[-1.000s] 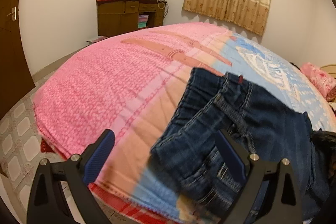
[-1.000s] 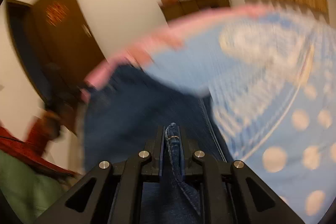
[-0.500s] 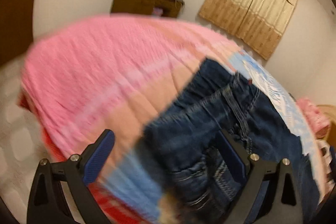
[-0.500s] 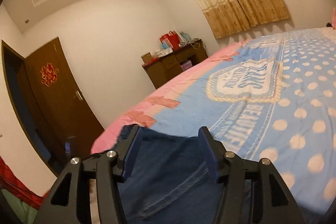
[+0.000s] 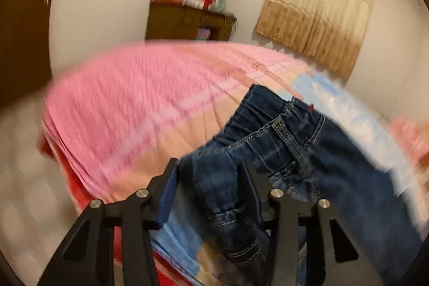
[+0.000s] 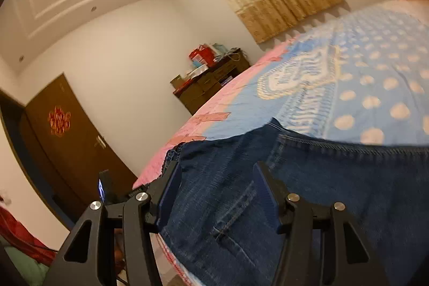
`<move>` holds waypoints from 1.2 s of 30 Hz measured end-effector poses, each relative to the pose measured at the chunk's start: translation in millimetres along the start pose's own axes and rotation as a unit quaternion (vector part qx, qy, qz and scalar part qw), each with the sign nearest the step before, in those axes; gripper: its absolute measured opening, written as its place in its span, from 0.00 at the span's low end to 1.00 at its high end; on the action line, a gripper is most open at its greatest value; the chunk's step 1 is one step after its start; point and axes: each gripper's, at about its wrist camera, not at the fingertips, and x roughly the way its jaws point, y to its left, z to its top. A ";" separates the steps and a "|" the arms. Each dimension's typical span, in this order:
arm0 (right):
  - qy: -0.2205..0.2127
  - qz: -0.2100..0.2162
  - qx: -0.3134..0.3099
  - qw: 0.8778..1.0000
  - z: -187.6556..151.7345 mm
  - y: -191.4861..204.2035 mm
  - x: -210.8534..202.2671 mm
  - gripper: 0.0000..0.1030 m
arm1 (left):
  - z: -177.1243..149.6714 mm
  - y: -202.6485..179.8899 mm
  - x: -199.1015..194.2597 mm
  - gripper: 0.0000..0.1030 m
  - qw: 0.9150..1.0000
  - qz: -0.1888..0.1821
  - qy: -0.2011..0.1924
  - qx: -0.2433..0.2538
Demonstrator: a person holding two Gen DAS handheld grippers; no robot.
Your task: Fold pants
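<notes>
We saw the dark jeans [image 5: 316, 152] lying rumpled on the bed [image 5: 139, 103] near its edge. Our left claw [image 5: 211, 173] stood wide around a bunched fold of denim without pinching it, and our right claw [image 6: 217, 173] hung wide above the jeans [image 6: 335, 178].

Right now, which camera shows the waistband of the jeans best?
The left wrist view: the jeans lie there with the elastic waistband and its stitching in sight, though slightly blurred. The right wrist view shows mostly flat denim; only a short gathered edge of the waistband appears at the left.
</notes>
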 end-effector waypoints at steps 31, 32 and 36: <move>-0.024 -0.004 0.087 0.996 -23.9 -22.2 -44.8 0.56 | 45.2 4.4 11.1 0.21 0.967 -0.229 0.045 -0.100; -0.029 -0.006 0.090 0.996 -24.1 -23.9 -49.3 0.56 | 52.2 -2.7 1.2 0.21 0.967 -0.236 0.036 -0.090; -0.070 -0.042 0.110 0.991 -24.7 -38.9 -84.1 0.56 | 79.5 -60.9 -34.0 0.20 0.955 -0.297 0.003 -0.025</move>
